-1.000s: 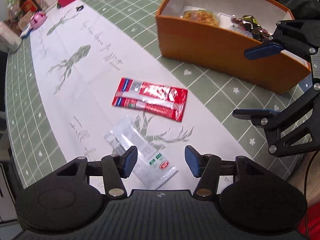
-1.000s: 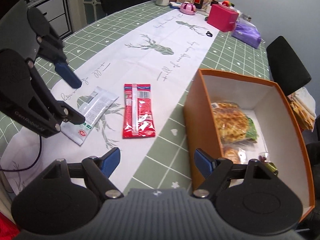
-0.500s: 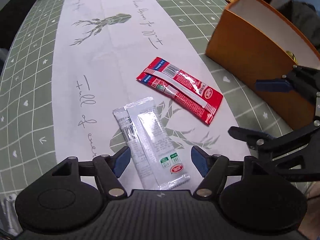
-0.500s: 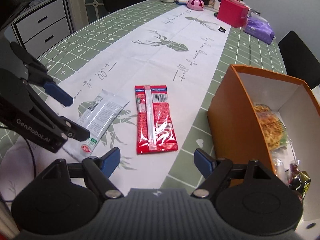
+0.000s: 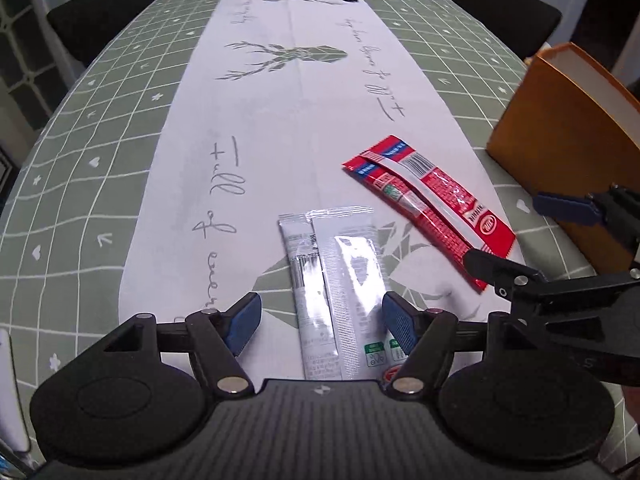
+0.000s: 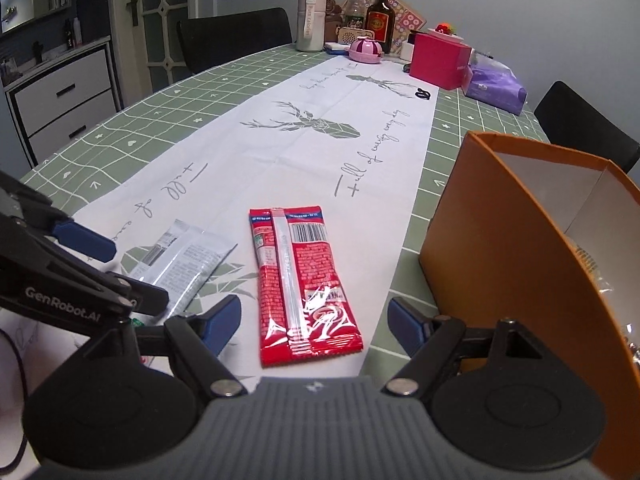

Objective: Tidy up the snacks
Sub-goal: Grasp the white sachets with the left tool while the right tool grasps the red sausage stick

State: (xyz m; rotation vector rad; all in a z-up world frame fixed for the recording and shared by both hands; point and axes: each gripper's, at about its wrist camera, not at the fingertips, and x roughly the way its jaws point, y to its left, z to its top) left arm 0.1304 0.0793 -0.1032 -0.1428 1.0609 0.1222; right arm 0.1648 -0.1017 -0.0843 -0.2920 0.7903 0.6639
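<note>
I count two loose snack packets on the white table runner (image 5: 280,128), both lying flat. One is a silver packet (image 5: 340,280), the other a red packet (image 6: 300,280). The silver one lies on the side of the red one away from the orange box (image 6: 520,264), close to it but not touching. The red one lies between the silver packet and the box, with a strip of runner and green tablecloth (image 5: 100,128) separating it from the box wall.

There is one orange box, standing upright with its top open. From my right camera I see only a sliver of wrapped snacks over its rim; how many are inside I cannot tell, and the box's near corner runs out of frame.

My left gripper (image 5: 322,320) has its jaws parted, having just been opening, and the near end of the silver packet lies between the blue pads without either pad pressing it. That end is covered by the gripper body. My right gripper (image 6: 314,320) also stands spread wide over the near end of the red packet, gripping nothing.

At the table's far end, well away from the box, stands a cluster: one pink box (image 6: 438,60), one purple pack (image 6: 496,90), one white bottle (image 6: 310,20), one dark bottle (image 6: 380,16); smaller items there are too crowded to count. I see two black chairs.
</note>
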